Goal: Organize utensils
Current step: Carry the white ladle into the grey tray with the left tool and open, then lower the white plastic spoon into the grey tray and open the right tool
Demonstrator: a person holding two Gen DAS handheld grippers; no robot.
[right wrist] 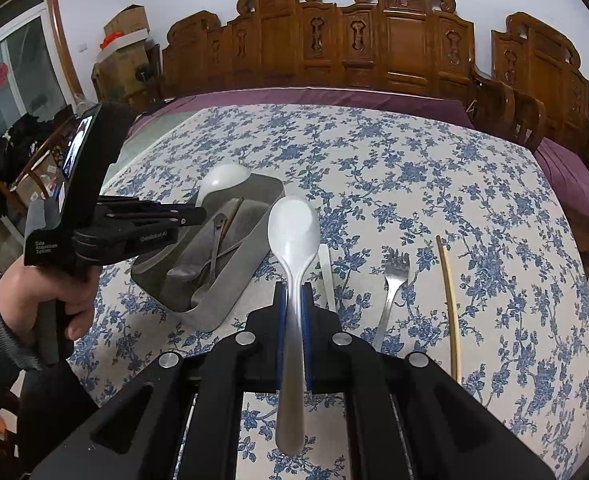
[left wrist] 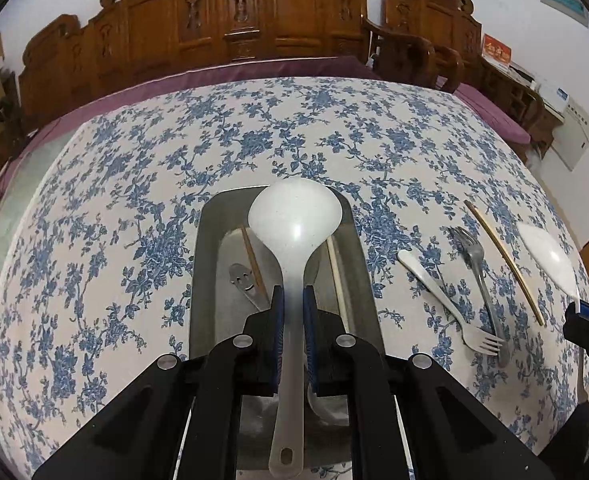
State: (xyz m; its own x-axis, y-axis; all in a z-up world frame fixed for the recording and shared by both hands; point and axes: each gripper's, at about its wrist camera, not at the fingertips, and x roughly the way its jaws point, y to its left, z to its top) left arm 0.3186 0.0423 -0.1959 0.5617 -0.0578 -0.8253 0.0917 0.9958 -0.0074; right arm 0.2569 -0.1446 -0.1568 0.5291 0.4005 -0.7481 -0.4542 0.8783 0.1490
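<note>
Over grey tray [left wrist: 364, 264] on floral bench [left wrist: 134, 184]: left tongs [left wrist: 293, 300] clamped on white ladle [left wrist: 294, 216]. Right of tray: right tongs [right wrist: 294, 296] clamped on white spoon [right wrist: 293, 226]. Left view alone shows white fork [left wrist: 450, 304]; right view alone shows hand [right wrist: 42, 296].

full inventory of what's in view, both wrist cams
ladle: 1, white, held by its handle over the tray
spoon: 1, white, held by its handle above the cloth
tray: 1, grey metal, middle of the table; holds chopsticks and metal utensils
fork: 1, metal, on the cloth right of the tray
plastic fork: 1, white, beside the metal fork
chopstick: 1, wooden, right of the forks
tablecloth: 1, white with blue flowers
bench: carved brown wood, behind the table
left gripper: black, shut on the ladle
right gripper: black, shut on the spoon
hand: 1, grips the left gripper
</note>
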